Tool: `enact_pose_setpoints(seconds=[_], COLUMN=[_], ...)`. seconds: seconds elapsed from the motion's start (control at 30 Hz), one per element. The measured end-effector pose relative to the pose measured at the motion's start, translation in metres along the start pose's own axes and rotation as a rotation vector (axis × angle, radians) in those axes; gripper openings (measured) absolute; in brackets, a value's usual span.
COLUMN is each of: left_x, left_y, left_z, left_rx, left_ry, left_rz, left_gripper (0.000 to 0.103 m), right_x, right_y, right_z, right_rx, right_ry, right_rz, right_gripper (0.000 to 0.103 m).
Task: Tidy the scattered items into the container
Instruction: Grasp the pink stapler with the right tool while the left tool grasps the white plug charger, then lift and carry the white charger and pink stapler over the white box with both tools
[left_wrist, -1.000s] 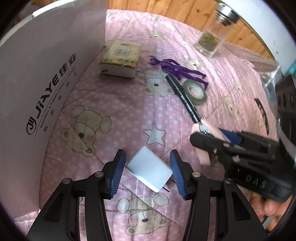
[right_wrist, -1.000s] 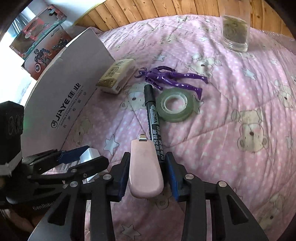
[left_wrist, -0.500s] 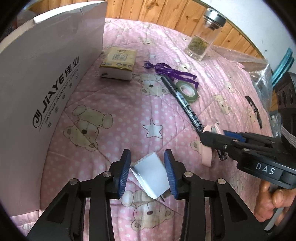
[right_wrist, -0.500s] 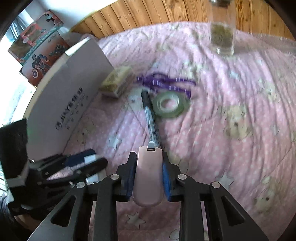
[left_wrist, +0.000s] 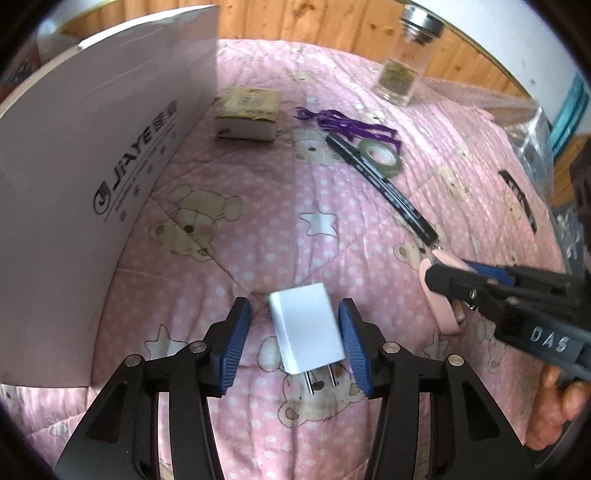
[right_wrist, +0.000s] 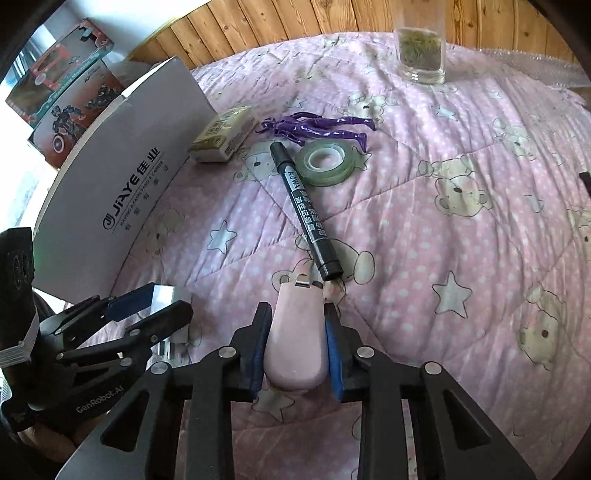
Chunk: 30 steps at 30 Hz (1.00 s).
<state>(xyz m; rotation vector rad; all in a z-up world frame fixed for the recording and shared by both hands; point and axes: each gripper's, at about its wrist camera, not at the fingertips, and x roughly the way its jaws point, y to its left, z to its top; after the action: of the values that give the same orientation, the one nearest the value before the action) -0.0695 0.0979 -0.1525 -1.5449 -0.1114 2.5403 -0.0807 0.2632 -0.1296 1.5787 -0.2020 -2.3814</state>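
Note:
A white plug charger lies on the pink quilt, prongs toward the camera. My left gripper straddles it and its jaws are opening. There is a gap at the left pad, while the right pad sits at the charger's edge. In the right wrist view the left gripper is low on the left. My right gripper is shut on a pink case with a metal clip at its tip. In the left wrist view the right gripper and pink case are at the right. The white box stands to the left.
On the quilt beyond lie a black marker, a green tape roll, a purple figure and a tissue pack. A glass jar stands at the back. Toy boxes sit behind the white box.
The left jaws pinched the charger, then spread again, and the charger turned so its prongs face the camera. The right jaws closed onto the pink case. Both grippers drew back from the far items.

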Motion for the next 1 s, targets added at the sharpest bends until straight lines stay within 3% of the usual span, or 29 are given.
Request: enact_pose_setpoints(seconds=[0.03, 0.1, 0.37, 1.0], left_x=[0.0, -0.001, -0.011, -0.068], left_y=[-0.002, -0.005, 0.001, 0.001], left_z=[-0.002, -0.004, -0.002, -0.006], left_rx=[0.019, 0.04, -0.004, -0.001], left_ry=[-0.007, -0.016, -0.007, -0.084], left_rz=[-0.001, 0.018, -0.036, -0.093], left_gripper=[0.038, 0.033, 0.032, 0.032], right_x=[-0.002, -0.005, -0.013, -0.026], right_y=[0.0, 0.0, -0.009, 0.015], right_z=[-0.001, -0.001, -0.006, -0.048], right_rx=[0.005, 0.013, 0.089, 0.13], right_ry=[-0.006, -0.017, -0.033, -0.044], right_rz=[0.005, 0.008, 0.055, 0.041], right_gripper=[0.029, 0.029, 0.029, 0.029])
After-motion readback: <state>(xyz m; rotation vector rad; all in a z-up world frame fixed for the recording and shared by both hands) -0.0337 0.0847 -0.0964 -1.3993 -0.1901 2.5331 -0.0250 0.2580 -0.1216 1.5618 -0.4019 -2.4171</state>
